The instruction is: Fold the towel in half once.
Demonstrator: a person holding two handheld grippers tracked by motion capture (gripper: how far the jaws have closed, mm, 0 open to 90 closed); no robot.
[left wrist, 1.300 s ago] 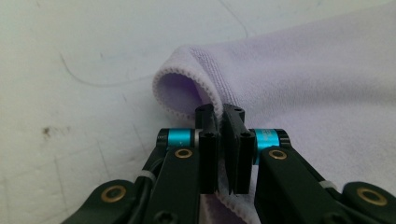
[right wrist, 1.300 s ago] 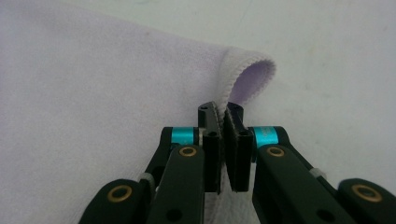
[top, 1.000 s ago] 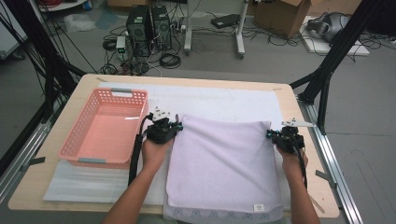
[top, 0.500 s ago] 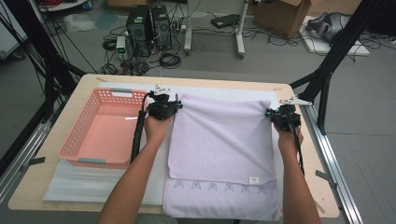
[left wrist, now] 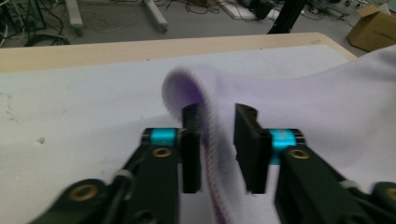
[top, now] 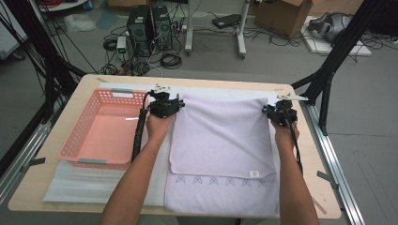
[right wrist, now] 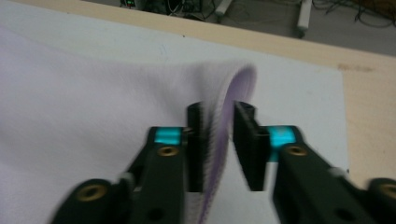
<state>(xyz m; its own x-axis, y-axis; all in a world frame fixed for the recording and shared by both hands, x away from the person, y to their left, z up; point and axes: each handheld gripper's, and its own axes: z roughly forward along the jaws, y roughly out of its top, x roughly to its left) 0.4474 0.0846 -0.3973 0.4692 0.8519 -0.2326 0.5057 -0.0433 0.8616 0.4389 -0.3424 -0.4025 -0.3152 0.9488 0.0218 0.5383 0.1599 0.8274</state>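
Right claw (right wrist: pixel 218 140) loosened around the towel's corner

Its jaws have just been opening; the lilac towel (right wrist: pixel 93 93) edge stands upright between them, over the white sheet (right wrist: pixel 299 88) on the counter (right wrist: pixel 364 65).

Nothing readable anywhere. The towel (top: pixel 220 140) carries a small pale tag (top: pixel 254 174) by its folded edge, too tiny to make out, and a stitched row of crossed shapes (top: pixel 220 180), not letters.

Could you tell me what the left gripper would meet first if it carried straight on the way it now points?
The left gripper would first meet the lilac towel, whose raised corner stands between its just-opening jaws. Beyond that lie the white sheet and the table edge, though depth is uncertain.
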